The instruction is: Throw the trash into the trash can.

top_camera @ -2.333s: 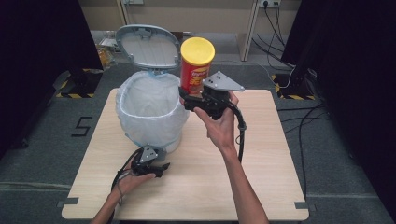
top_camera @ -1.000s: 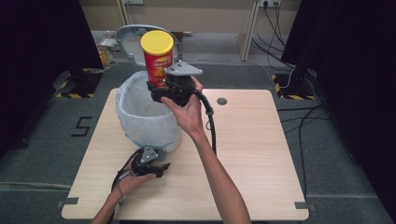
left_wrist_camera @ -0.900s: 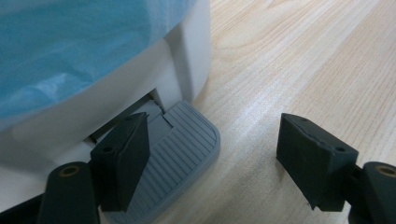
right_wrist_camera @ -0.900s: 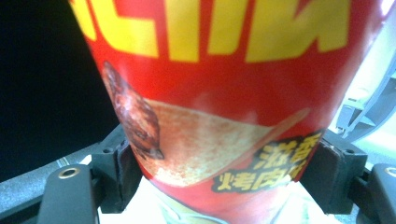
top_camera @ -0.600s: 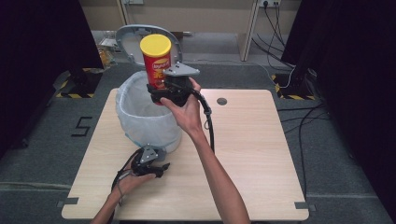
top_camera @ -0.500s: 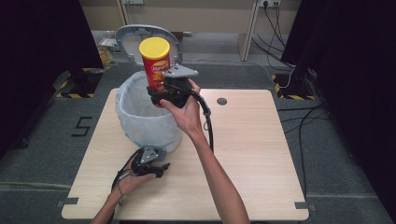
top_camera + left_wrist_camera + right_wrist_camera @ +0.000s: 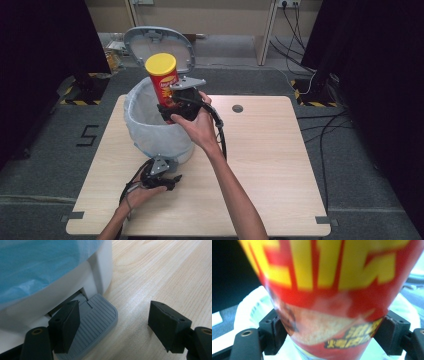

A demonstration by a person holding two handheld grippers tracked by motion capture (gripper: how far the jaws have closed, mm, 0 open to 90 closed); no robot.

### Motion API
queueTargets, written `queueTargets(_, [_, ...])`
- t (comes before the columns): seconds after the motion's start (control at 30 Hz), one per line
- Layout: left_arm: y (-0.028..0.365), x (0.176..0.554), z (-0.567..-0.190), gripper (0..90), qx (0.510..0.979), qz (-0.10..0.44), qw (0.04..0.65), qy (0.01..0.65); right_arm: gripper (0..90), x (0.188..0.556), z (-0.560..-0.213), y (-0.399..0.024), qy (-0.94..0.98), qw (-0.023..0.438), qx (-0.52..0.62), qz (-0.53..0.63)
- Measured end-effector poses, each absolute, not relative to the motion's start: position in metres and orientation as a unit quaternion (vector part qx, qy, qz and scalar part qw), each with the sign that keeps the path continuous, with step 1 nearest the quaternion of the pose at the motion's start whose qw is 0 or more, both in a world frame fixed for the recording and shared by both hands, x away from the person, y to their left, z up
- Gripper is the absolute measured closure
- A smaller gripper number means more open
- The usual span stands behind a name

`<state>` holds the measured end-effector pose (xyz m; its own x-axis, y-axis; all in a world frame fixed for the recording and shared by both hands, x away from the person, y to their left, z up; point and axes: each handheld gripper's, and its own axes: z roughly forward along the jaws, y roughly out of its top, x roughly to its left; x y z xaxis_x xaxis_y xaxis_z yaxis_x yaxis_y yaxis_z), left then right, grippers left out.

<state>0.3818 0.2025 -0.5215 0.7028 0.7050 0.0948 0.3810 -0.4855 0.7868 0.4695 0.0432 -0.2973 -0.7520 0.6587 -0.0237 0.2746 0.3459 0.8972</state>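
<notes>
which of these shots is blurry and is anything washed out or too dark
Right gripper view: the red and yellow can sits so close that its print is soft and smeared. Left gripper view: sharp on the grey pedal and wood grain, with a pale sheen on the table. High view: evenly lit table, but the room's sides fall into near black.

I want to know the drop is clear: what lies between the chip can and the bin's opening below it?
Nothing: in the high view the chip can hangs in the right gripper directly over the bin's open liner.
</notes>
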Motion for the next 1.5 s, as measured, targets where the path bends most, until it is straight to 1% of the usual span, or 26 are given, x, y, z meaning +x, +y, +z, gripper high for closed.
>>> queueTargets(0.2, [0.202, 0.382, -0.522, 25.0, 0.837, 0.210, 0.388, 0.322, 15.6, 0.468, -0.294, 0.039, 0.776, 0.199, 0.308, 0.513])
queueTargets(0.23, [0.202, 0.382, -0.522, 25.0, 0.837, 0.211, 0.388, 0.322, 16.7, 0.468, -0.293, 0.038, 0.773, 0.203, 0.306, 0.517])
queueTargets(0.93, [0.202, 0.382, -0.522, 25.0, 0.838, 0.211, 0.388, 0.322, 16.4, 0.463, -0.282, -0.001, 0.737, 0.221, 0.327, 0.548])
queueTargets(1.5, [0.202, 0.381, -0.522, 25.1, 0.837, 0.208, 0.389, 0.323, 16.7, 0.449, -0.284, -0.049, 0.730, 0.244, 0.337, 0.542])
